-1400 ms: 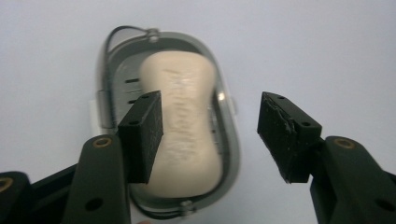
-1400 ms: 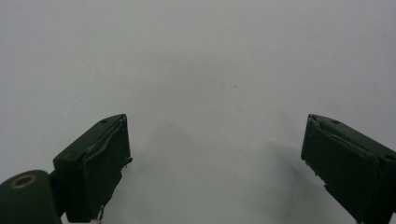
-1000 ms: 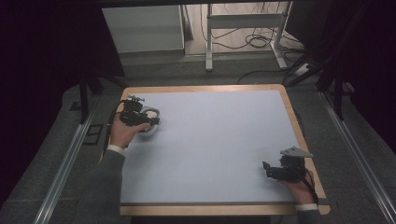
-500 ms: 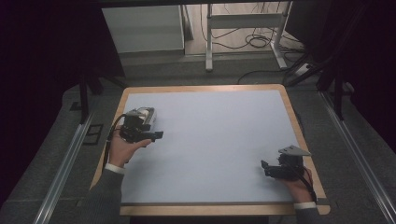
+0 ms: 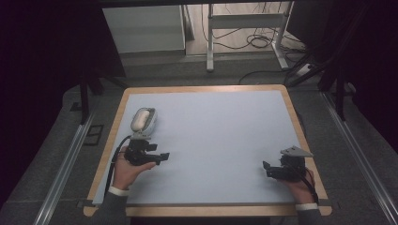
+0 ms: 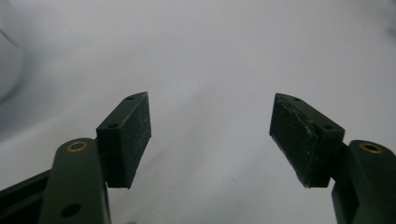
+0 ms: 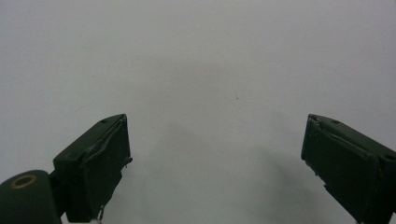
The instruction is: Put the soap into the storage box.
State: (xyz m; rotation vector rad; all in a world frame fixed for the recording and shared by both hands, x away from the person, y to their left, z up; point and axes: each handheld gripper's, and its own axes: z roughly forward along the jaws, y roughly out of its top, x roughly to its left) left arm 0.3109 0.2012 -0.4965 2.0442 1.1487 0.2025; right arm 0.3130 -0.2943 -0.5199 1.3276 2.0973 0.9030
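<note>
Bowl (image 5: 142,120) sits released behind my left tongs (image 5: 162,155), jaws just spread, empty; right tongs (image 5: 265,168) gape; next, regrasp it.

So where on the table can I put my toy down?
Lots of room: the whole middle of the table, between the left gripper and the right gripper, lies bare, and so does the far right. It's busier near the left edge, beside the white thing.

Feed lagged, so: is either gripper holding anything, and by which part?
Nothing. Left gripper and right gripper are open; the white object lies free.
</note>
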